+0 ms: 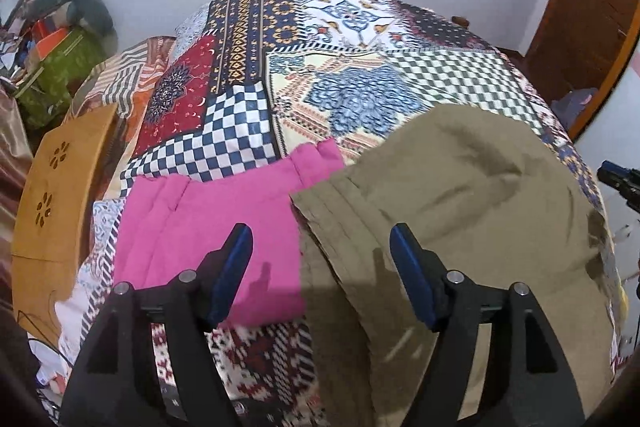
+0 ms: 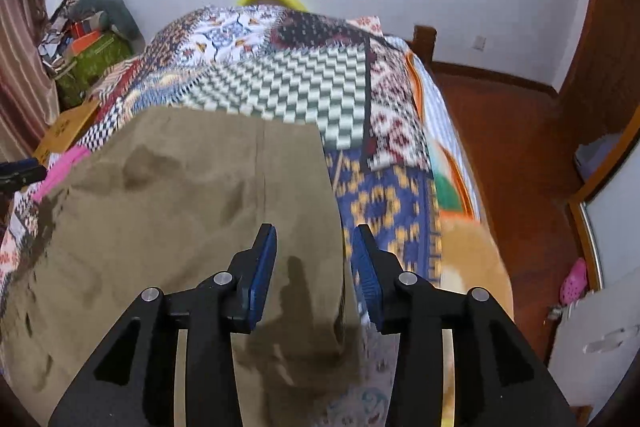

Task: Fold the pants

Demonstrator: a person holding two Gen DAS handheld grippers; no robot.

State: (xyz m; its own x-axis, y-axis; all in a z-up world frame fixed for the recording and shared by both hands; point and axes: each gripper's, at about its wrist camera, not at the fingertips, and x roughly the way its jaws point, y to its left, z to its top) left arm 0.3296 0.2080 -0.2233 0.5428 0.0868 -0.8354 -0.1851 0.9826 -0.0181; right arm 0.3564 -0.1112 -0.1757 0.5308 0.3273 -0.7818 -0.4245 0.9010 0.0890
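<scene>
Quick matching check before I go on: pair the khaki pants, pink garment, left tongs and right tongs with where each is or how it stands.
1 khaki pants
2 pink garment
3 left tongs
4 right tongs

a over the khaki's right edge
b over the pink-khaki border, wide open
c left of the khaki
d widest cloth on the bed

Pairs: 1-d, 2-c, 3-b, 4-a

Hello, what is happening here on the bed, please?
A person holds two grippers above a bed covered by a patchwork bedspread. The olive-khaki cloth pants lie folded on it, beside a pink folded garment. The left gripper and right gripper are both open and hold nothing.
</scene>
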